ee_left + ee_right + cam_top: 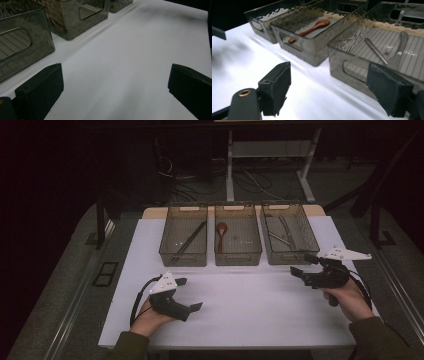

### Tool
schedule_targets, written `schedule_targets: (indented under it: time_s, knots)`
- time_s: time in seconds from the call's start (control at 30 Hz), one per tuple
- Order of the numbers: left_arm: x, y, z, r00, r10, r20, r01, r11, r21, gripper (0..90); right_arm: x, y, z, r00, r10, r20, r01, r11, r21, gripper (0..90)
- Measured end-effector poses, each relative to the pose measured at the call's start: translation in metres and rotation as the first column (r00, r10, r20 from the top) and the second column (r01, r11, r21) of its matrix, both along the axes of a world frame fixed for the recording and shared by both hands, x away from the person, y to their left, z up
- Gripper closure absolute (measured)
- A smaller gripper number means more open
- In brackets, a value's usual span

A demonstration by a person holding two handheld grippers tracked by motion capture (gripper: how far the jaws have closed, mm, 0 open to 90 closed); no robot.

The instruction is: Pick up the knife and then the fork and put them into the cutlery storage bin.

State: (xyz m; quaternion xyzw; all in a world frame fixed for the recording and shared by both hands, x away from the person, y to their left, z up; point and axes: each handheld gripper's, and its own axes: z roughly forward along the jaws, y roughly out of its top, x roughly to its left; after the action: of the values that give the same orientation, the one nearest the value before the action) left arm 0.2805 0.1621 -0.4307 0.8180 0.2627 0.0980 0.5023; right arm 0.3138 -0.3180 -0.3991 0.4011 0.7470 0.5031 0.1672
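Observation:
Three smoky clear bins stand in a row at the back of the white table (240,310). The left bin (183,257) holds dark chopsticks (191,239). A red-brown wooden spoon (221,231) (312,27) lies in the middle bin (238,256). The right bin (290,255) (352,62) holds metal cutlery (281,232) (387,50). My left gripper (189,294) (115,87) hovers open over bare table at the front left, jaws empty. My right gripper (302,265) (332,85) is open too, just in front of the right bin, nothing between its jaws.
The table's front edge runs just behind both hands. Dark floor, cables and table legs (230,165) lie beyond the bins. In the left gripper view, two bins (22,42) stand close at the upper left.

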Motion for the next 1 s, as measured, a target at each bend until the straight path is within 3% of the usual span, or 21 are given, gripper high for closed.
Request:
schedule_targets:
  time_s: [1.0]
  knots:
    - [-0.002, 0.001, 0.002, 1.0000, 0.001, 0.002, -0.001, 1.0000, -0.001, 0.0, -0.047, 0.009, -0.032, 0.9979, 0.064, -0.009, -0.064, 0.998, -0.006, 17.1]
